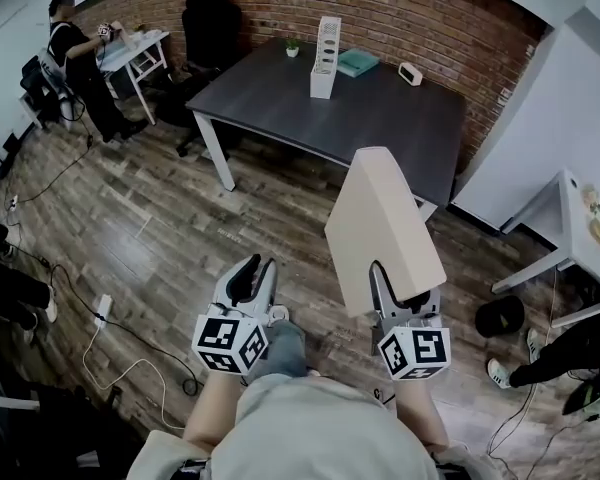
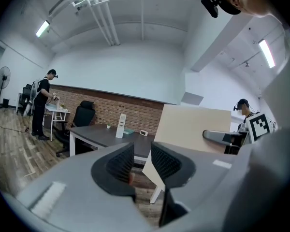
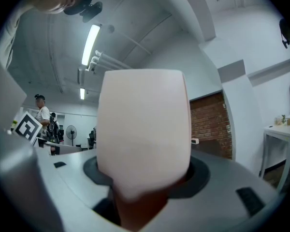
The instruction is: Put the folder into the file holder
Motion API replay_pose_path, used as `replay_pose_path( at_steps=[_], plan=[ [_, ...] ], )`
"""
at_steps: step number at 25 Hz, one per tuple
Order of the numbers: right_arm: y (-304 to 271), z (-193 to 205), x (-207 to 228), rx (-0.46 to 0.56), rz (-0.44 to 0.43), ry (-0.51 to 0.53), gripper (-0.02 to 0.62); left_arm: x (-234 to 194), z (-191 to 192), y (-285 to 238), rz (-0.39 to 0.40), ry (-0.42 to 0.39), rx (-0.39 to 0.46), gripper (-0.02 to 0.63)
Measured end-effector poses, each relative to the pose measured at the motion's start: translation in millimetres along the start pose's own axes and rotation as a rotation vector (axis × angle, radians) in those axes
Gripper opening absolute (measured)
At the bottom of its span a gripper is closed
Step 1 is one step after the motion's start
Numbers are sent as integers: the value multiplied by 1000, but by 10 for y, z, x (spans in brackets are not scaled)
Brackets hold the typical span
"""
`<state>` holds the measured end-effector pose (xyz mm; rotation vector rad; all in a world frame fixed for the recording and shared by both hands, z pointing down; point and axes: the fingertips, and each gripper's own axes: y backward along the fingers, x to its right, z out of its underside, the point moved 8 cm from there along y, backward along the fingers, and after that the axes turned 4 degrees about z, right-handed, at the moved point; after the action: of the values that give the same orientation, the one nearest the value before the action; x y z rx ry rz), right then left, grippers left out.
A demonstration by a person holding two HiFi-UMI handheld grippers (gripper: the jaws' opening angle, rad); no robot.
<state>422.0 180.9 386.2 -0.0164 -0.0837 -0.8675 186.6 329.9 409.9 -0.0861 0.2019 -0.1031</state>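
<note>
Carrying — right gripper point(image 1: 405, 308) clamps the folder point(image 1: 380, 223), left gripper point(image 1: 255, 271) barely parted, empty; next I reach the file holder point(image 1: 326, 58), upper centre.

There is one folder point(image 1: 380, 230), one file holder point(image 1: 326, 58), one dark table point(image 1: 280, 98) and one black office chair point(image 1: 208, 18). The grippers number two: the left gripper point(image 1: 258, 268) and the right gripper point(image 1: 405, 296). The dark table also bears one teal book point(image 1: 358, 62) and one small potted plant point(image 1: 292, 47).
</note>
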Motion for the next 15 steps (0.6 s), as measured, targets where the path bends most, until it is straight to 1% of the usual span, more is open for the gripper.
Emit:
replay_pose_path(
  at_steps=[3, 5, 7, 13, 15],
  plan=[
    [-100, -22, 21, 11, 9, -6, 272, -97, -2, -90, 5, 6, 5, 154],
    [-214, -61, 50, 18, 20, -5, 272, -177, -16, -211, 13, 16, 8, 204],
    [-357, -86, 83, 26, 33, 1, 272, -272, -35, -363, 27, 26, 10, 227],
    [-975, -125, 119, 35, 67, 21, 272, -675, -127, -868, 54, 13, -10, 337],
    [-1230, -160, 112, 39, 70, 24, 272, -842, -185, -1049, 67, 24, -15, 361]
  ],
)
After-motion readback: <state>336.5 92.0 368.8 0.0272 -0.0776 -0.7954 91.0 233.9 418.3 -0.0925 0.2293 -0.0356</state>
